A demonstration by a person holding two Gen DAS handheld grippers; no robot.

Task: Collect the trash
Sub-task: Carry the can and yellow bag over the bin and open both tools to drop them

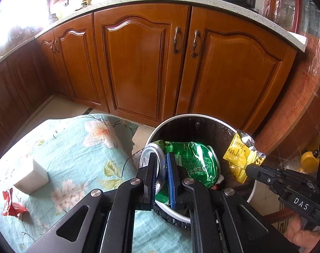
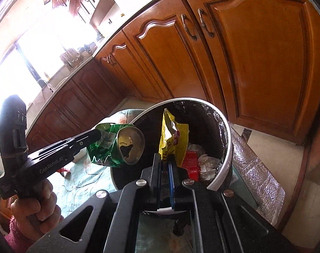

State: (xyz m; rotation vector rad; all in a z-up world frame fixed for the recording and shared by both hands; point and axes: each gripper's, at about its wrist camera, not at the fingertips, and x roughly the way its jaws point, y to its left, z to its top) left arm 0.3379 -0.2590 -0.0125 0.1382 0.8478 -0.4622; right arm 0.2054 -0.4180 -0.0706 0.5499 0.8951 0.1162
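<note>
My left gripper (image 1: 161,157) is shut on a crushed green can (image 1: 193,162), held over the near left rim of a white trash bin (image 1: 181,117) with a black liner. In the right wrist view the left gripper (image 2: 97,135) comes in from the left with the can (image 2: 117,145), its open top facing the camera. My right gripper (image 2: 164,158) is shut on a yellow snack wrapper (image 2: 174,139) above the bin (image 2: 223,168). The left wrist view shows the right gripper (image 1: 249,168) holding the wrapper (image 1: 240,154) at the bin's right rim.
A red packet (image 2: 191,162) and crumpled white paper (image 2: 208,162) lie inside the bin. On the teal floral cloth (image 1: 75,147) to the left sit a white block (image 1: 31,175) and a red wrapper (image 1: 11,204). Wooden cabinets (image 1: 138,63) stand close behind.
</note>
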